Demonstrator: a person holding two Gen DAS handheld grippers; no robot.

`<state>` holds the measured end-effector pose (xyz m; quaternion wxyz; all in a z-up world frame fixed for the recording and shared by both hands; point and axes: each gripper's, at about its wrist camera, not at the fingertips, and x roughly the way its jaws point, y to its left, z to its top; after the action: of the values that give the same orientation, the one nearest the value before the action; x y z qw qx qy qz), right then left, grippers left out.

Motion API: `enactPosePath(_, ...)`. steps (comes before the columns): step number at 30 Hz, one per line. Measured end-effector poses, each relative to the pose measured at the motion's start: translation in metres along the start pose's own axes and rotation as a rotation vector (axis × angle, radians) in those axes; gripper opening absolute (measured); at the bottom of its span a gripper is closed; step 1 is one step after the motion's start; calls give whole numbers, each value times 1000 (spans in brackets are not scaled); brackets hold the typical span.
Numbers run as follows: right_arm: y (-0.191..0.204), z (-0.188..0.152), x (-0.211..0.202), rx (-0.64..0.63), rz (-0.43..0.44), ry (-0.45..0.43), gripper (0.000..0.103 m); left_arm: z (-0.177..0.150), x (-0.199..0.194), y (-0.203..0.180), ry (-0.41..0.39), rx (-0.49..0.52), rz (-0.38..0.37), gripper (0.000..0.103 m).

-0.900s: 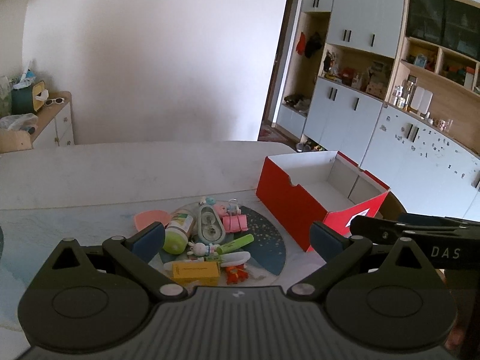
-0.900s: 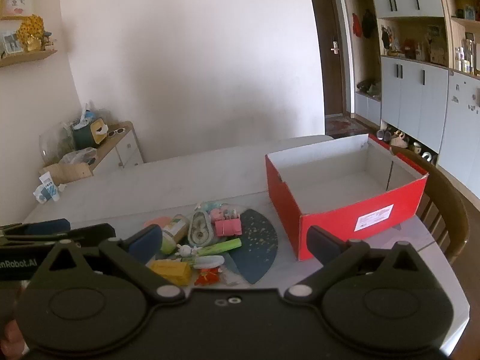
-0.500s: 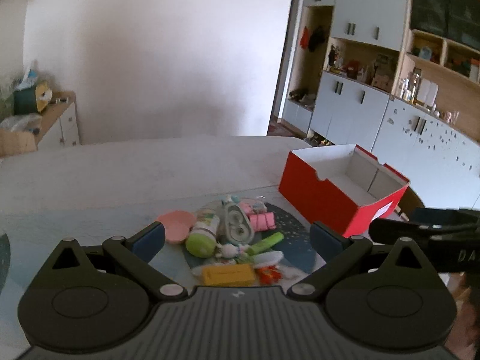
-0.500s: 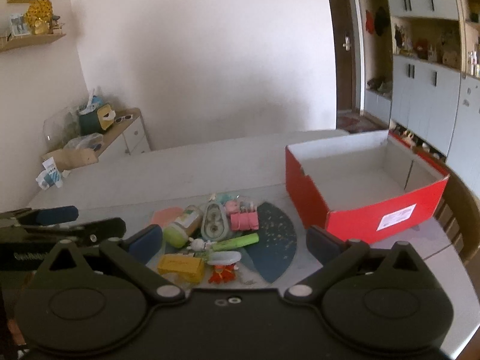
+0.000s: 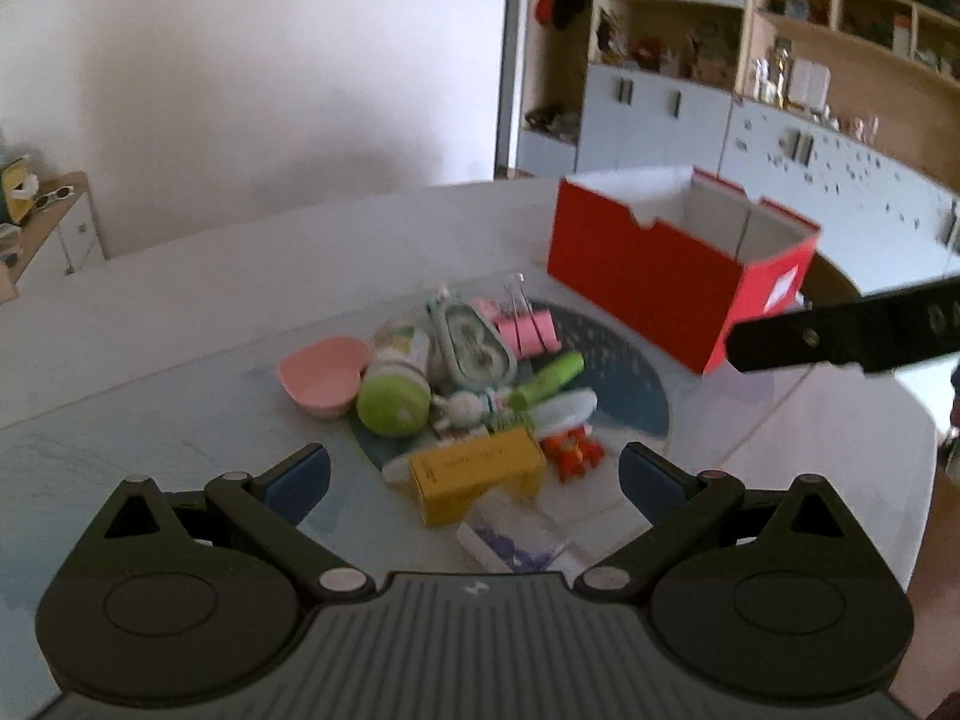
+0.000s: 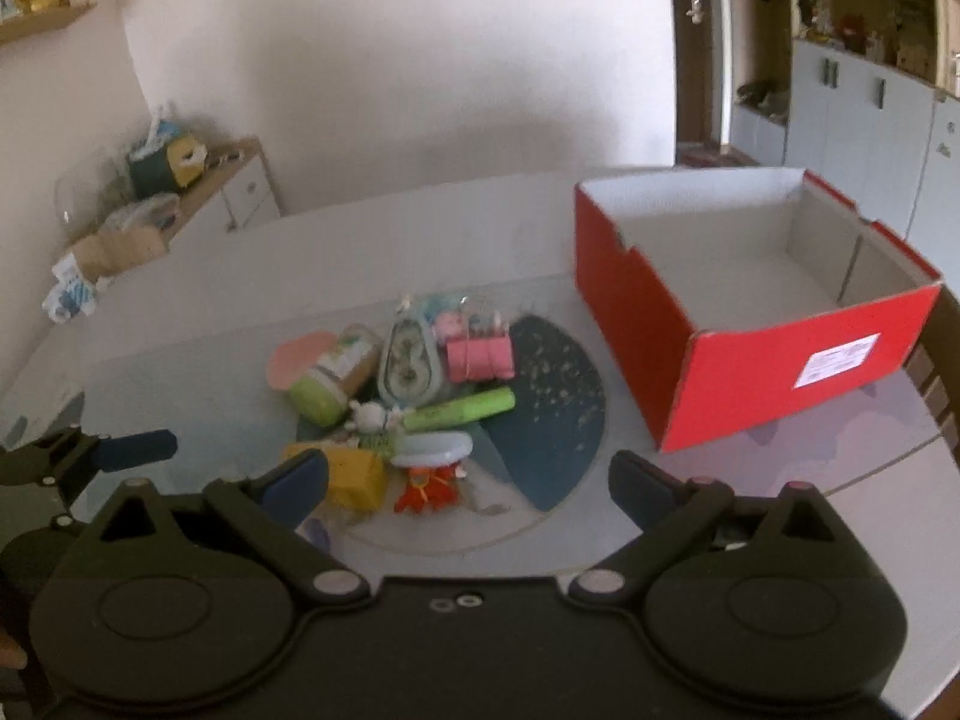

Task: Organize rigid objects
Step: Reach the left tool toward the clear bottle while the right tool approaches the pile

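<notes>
Red cardboard, white inside, makes the open box (image 6: 756, 324) that sits at the right of the right wrist view; from both views it looks empty, and I judge it the place where the loose things are meant to go. Those things lie heaped on a round dark-blue mat (image 6: 552, 408) at the centre of the pale table (image 5: 150, 312), just left of the box: a yellow rectangular carton (image 5: 477, 471) nearest the cameras, a jar with a green lid (image 5: 393, 405) lying on its side, a pink heart-shaped dish (image 5: 324, 375) touching it at the left, a green marker (image 5: 546, 378), pink binder clips (image 5: 528, 327), a pale teal tape dispenser (image 5: 474, 354), a small white rabbit figure (image 5: 465, 408) and a small orange toy (image 5: 573, 450). A white packet with purple print (image 5: 516, 540) lies closest of all, below the carton in the left wrist view.

Both tools tilt down toward the heap (probably to choose a first piece). The left gripper (image 5: 474, 474) has its jaws spread as wide as they go, with nothing gripped; the carton shows in the gap but no pad touches it. The right gripper (image 6: 468, 480) is likewise wide and empty, hanging over the near edge of the mat. Nothing is yet in the box, so the sorting seems only about to begin.
</notes>
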<state>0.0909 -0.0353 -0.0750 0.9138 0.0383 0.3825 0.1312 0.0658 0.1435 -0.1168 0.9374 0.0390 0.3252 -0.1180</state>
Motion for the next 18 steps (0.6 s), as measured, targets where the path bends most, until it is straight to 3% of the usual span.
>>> enactPosePath(8,17,5,33,-43,13,64,97,-20,26,-5,49,32,-26,102)
enactPosePath(18,25,-1,80,-112,-19,185,83,-33,47,-8,76,59,-66,102)
